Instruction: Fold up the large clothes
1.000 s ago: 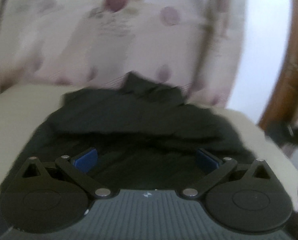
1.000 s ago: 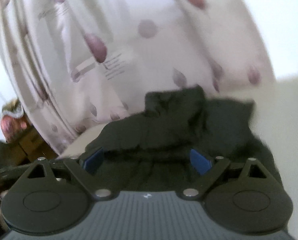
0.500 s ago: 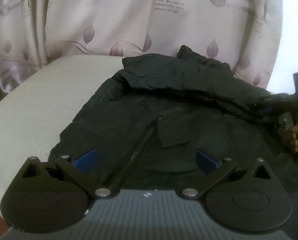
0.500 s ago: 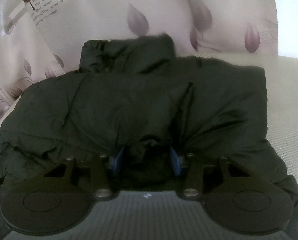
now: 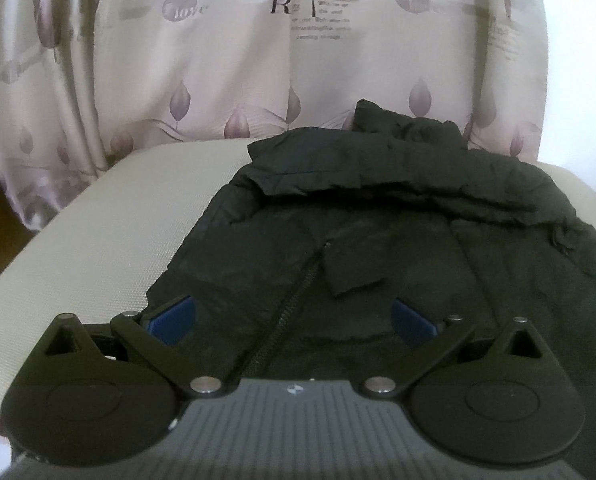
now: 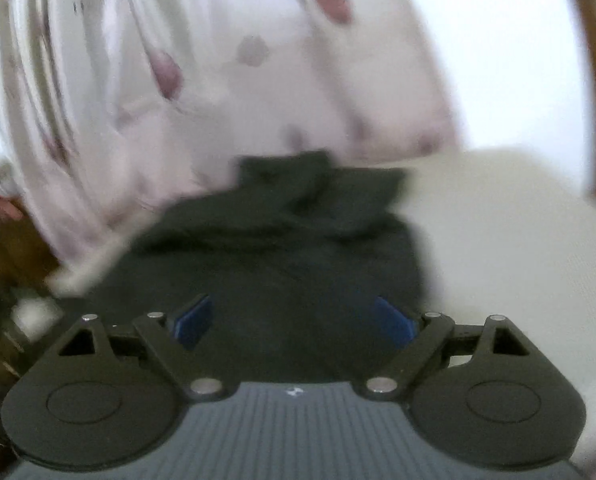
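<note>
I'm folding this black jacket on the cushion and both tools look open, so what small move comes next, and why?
Probably lower the left tool and close it on the jacket's near hem: its jaws stand open over the zipper, holding nothing, and the body is still unfolded.

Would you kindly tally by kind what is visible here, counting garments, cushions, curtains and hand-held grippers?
Black jacket: 1
Beige cushion: 1
Leaf-print curtain: 1
Hand-held grippers, both open: 2, the left hand-held gripper and the right hand-held gripper
Total: 5
</note>
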Motion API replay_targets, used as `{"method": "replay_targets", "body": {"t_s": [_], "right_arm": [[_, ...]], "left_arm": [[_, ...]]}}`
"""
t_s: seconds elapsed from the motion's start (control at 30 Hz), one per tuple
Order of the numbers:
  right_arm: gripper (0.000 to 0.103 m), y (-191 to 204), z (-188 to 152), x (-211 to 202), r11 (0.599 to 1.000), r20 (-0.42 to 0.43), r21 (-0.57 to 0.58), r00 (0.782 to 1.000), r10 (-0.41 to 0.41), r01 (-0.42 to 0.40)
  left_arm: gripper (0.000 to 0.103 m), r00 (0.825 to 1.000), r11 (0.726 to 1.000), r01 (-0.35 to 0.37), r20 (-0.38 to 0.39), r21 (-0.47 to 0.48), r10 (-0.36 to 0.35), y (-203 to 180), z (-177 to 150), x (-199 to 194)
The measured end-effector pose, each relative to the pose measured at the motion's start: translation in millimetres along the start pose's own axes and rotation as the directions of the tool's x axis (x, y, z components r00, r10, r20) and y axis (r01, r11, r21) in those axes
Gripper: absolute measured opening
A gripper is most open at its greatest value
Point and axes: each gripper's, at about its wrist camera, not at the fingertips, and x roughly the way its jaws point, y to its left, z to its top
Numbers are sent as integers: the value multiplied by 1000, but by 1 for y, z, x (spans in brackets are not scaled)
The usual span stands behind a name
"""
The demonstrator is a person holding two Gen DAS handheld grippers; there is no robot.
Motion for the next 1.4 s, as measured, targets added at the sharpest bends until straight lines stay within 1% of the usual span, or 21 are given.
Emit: {"method": "replay_targets", "body": {"t_s": [0.1,0.13,0.27,0.4,0.47,0.57,0.63,0.7,0.8,0.87,0.93,1.03,1.1,1.13,1.17,1.2,1.23,1.27,1.3,1.37,1.4], "right_arm": [[90,-9,-32,-22,995,1,31,995,-96,96],[90,-11,-39,-27,992,2,54,994,-111,110],[90,-6,-52,-40,990,25,107,995,-100,96],[90,2,-47,-30,991,-14,111,997,-76,77],[90,-2,-44,-25,982,-23,164,996,-86,89],[90,-19,-45,-30,949,-29,300,996,-87,91],[90,-32,-46,-28,925,-55,373,997,-53,69],[90,-39,-50,-27,907,-61,417,998,-31,54],[90,-40,-54,-26,903,-62,429,998,-1,27],[90,-39,-55,-22,904,-66,428,998,6,22],[90,-40,-57,-19,893,-71,449,996,45,-9],[90,-45,-62,-14,861,-65,506,994,93,-48],[90,-50,-65,-10,835,-55,544,990,132,-81],[90,-51,-66,-8,830,-54,551,989,140,-87],[90,-53,-67,-6,825,-57,558,987,148,-91],[90,-55,-69,-3,816,-62,570,985,158,-95],[90,-57,-71,-2,805,-60,584,984,169,-103],[90,-58,-73,-2,794,-50,597,982,179,-114],[90,-60,-76,-1,786,-41,607,983,181,-119],[89,-62,-78,0,778,-45,618,983,177,-112],[85,-63,-79,1,770,-43,626,981,187,-119]], "left_arm": [[103,1000,1000,6,6,9,-6,-4,-3,-7],[103,1000,1000,5,11,13,-5,-5,-4,-10],[103,999,998,-16,42,59,14,-10,-9,-23],[103,998,997,-25,64,75,21,-5,-18,-33],[103,997,998,-18,76,61,13,6,-23,-39],[103,995,999,-37,91,10,36,33,-32,-47],[103,997,999,-34,65,-20,36,53,-37,-49],[100,1000,998,-9,23,-69,10,78,-43,-48],[98,997,987,36,-56,-159,-46,110,-49,-45],[98,993,977,68,-85,-201,-86,123,-54,-41],[98,987,972,92,-111,-218,-118,131,-59,-35],[94,976,965,128,-141,-228,-163,133,-64,-25],[92,962,957,169,-174,-234,-212,131,-65,-17],[89,953,955,185,-195,-234,-232,128,-67,-11],[83,947,955,185,-216,-233,-236,125,-69,-7],[81,945,954,180,-228,-239,-236,122,-71,-4],[72,943,950,183,-229,-252,-242,122,-73,-3],[59,940,944,193,-226,-269,-257,122,-75,-4],[54,938,938,200,-222,-282,-267,123,-77,-5],[37,940,937,206,-210,-283,-270,125,-80,-7],[33,941,935,213,-200,-283,-274,127,-81,-9]]}}
